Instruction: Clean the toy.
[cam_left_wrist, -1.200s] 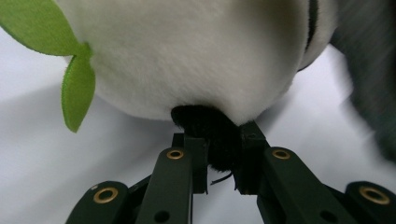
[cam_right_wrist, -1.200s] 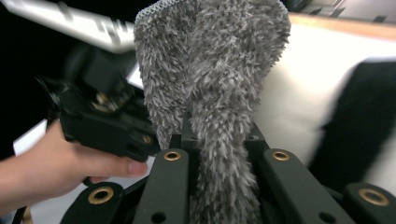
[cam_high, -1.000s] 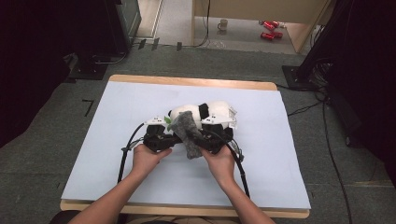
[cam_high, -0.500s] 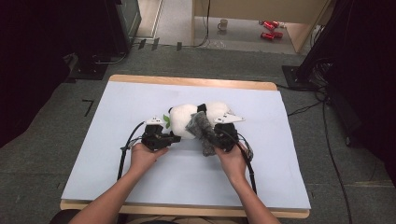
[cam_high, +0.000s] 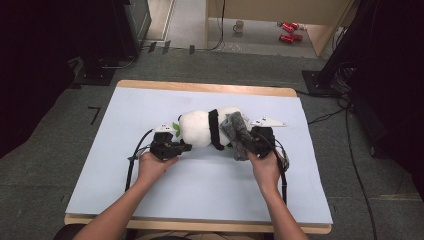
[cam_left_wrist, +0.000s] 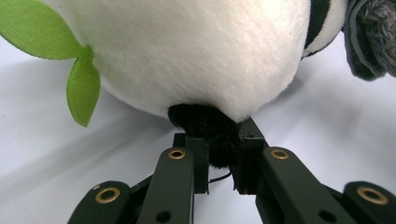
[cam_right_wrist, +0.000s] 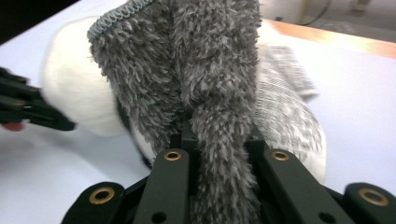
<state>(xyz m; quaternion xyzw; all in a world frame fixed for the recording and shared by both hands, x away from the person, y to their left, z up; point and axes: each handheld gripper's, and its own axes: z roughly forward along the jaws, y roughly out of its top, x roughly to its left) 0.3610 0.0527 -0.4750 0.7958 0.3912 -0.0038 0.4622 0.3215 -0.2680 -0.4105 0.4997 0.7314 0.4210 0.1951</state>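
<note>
Left fingers (cam_left_wrist: 219, 161) pinch the panda plush (cam_high: 200, 128) by its black ear, anchoring it; right fingers (cam_right_wrist: 219, 154) clamp the grey sock (cam_high: 236, 134), apparently to dress it.

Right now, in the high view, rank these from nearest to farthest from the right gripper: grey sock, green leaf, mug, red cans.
1. Grey sock: pinched in the right gripper.
2. Green leaf: at the panda's far end, beside the left gripper.
3. Red cans and mug: both on the floor beyond the table, too close to call.
</note>
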